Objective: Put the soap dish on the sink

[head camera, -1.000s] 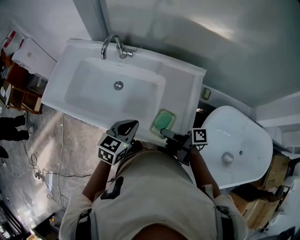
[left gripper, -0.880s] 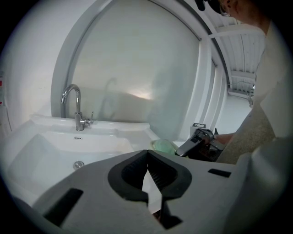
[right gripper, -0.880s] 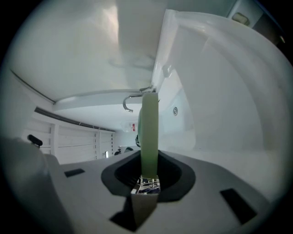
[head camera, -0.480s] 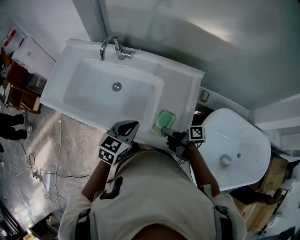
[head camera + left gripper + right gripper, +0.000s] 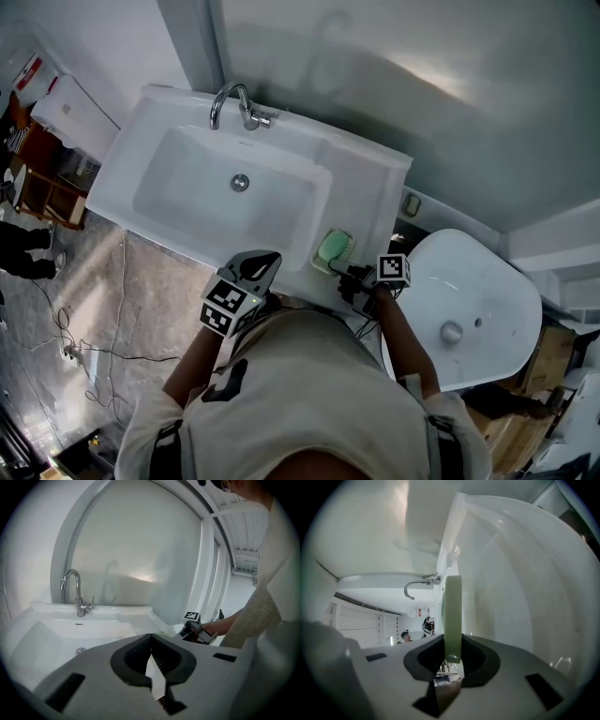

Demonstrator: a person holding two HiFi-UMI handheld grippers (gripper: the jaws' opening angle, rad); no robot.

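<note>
The green soap dish (image 5: 334, 247) is over the flat right ledge of the white sink (image 5: 366, 187), near its front edge; whether it rests on the ledge I cannot tell. My right gripper (image 5: 341, 269) is shut on the dish's near rim. In the right gripper view the dish (image 5: 452, 611) stands edge-on between the pads of that gripper (image 5: 452, 656). My left gripper (image 5: 262, 259) hovers at the sink's front edge, left of the dish, shut and empty. In its own view the left gripper (image 5: 151, 639) faces the basin (image 5: 93, 630) and the chrome tap (image 5: 75, 595).
The tap (image 5: 234, 98) stands at the back of the sink by the wall. A white oval fixture (image 5: 469, 300) sits close on the right. Cables (image 5: 75, 347) lie on the floor at left, next to a wooden shelf (image 5: 37, 187). Cardboard boxes (image 5: 553, 347) are at far right.
The right gripper has sunk with the soap dish toward the sink's right ledge, and the dish looks smaller and nearer the front edge. The left gripper has stayed put.
</note>
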